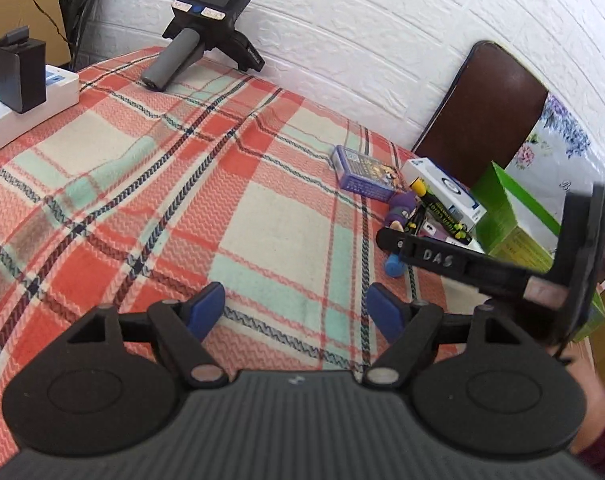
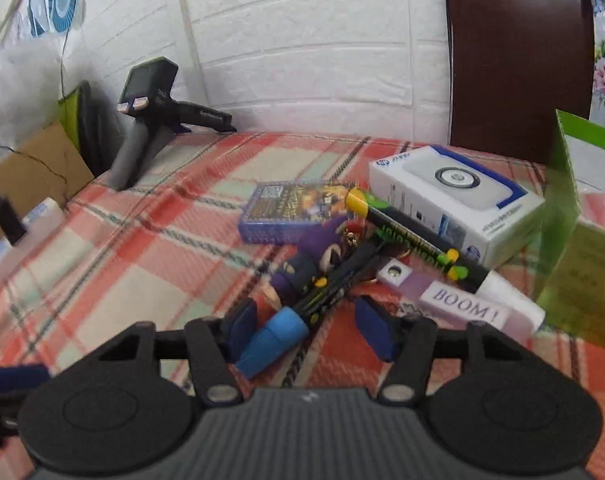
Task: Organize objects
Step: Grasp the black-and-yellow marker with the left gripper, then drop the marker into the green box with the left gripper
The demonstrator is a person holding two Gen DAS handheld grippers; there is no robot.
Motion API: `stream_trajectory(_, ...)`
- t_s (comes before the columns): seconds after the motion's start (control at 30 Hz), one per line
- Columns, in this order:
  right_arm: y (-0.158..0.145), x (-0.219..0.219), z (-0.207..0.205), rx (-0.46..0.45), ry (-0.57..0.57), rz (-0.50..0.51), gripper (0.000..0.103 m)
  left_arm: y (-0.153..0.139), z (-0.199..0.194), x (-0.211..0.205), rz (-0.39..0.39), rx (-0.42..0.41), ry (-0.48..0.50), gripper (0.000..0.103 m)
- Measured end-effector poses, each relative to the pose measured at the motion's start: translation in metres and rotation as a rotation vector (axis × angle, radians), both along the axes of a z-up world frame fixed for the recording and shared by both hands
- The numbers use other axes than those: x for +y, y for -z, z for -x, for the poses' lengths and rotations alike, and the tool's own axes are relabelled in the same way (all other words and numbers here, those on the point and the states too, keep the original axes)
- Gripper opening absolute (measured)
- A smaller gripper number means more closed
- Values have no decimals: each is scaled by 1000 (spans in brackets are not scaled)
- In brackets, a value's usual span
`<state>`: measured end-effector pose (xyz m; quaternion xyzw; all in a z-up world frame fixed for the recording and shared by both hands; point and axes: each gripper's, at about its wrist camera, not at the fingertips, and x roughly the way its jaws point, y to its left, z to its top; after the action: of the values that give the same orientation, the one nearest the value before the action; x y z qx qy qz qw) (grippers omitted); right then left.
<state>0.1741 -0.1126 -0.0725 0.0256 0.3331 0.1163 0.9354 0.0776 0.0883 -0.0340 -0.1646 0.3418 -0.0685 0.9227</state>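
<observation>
A pile of small objects lies on the plaid tablecloth [image 2: 150,292]: a blue card box [image 2: 286,212], a white HP box [image 2: 454,196], a black marker with a blue cap [image 2: 274,340], a black marker with a yellow cap [image 2: 406,236], a purple figure [image 2: 298,280] and a pale "BOOM!" tag [image 2: 462,308]. My right gripper [image 2: 308,330] is open, its blue pads on either side of the blue-capped marker. My left gripper [image 1: 296,312] is open and empty over bare cloth. In the left wrist view the pile [image 1: 406,208] lies ahead to the right, and the right gripper [image 1: 482,264] reaches over it.
An open green box [image 2: 562,216] stands at the right. A brown chair back [image 2: 518,56] is behind the table. A spare gripper with a screen [image 1: 206,28] rests at the far edge. A white power strip with a black adapter [image 1: 22,92] lies at the left.
</observation>
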Motion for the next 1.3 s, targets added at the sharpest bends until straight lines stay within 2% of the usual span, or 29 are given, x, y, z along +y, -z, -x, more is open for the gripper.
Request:
stream_trajectory(0.03, 2, 2, 7, -13, -12, 24, 39, -1, 1, 1, 6, -6, 8, 80)
stream_trajectory(0.13, 1, -8, 37, -15, -35, 28, 29, -1, 2, -3, 28, -2, 47, 80)
stream_trajectory(0.23, 2, -30, 81, -8, -38, -4, 21, 2, -1, -18, 71, 36, 117, 80)
stream_trajectory(0.33, 1, -49, 131, -1, -34, -60, 20, 7, -1, -41, 97, 81, 211, 80)
stream_trajectory(0.4, -1, -60, 157, 18, -35, -119, 20, 11, -1, -58, 125, 120, 279, 83)
stream_trajectory(0.43, -2, -65, 164, 35, -37, -159, 20, 11, 0, -66, 130, 128, 297, 88)
stream_trajectory(0.5, -3, -78, 170, 83, -42, -292, 20, 12, 1, -80, 138, 147, 328, 90)
stream_trajectory(0.53, -3, -84, 170, 104, -45, -360, 20, 13, 1, -87, 160, 162, 346, 88)
stream_trajectory(0.6, -4, -91, 171, 111, -42, -437, 20, 14, 0, -97, 180, 186, 369, 72)
stream_trajectory(0.63, -6, -92, 172, 102, -46, -458, 20, 14, 0, -102, 174, 198, 377, 58)
stream_trajectory(0.67, -9, -93, 173, 86, -51, -468, 20, 13, 0, -107, 166, 207, 380, 47)
stream_trajectory(0.77, -16, -93, 177, 34, -57, -458, 20, 10, -2, -115, 183, 222, 399, 28)
stream_trajectory(0.83, -18, -97, 178, 12, -49, -453, 20, 1, -5, -125, 180, 205, 418, 24)
stream_trajectory(0.97, -25, -114, 174, -46, 5, -460, 20, -22, -16, -158, 132, 151, 486, 24)
stream_trajectory(1.07, -36, -133, 166, -122, 57, -426, 20, -41, -30, -190, 95, 102, 542, 24)
stream_trajectory(1.2, -51, -161, 148, -211, 132, -399, 20, -63, -55, -234, 33, 21, 608, 24)
stream_trajectory(1.3, -59, -182, 128, -268, 191, -371, 20, -71, -74, -269, -1, -7, 646, 24)
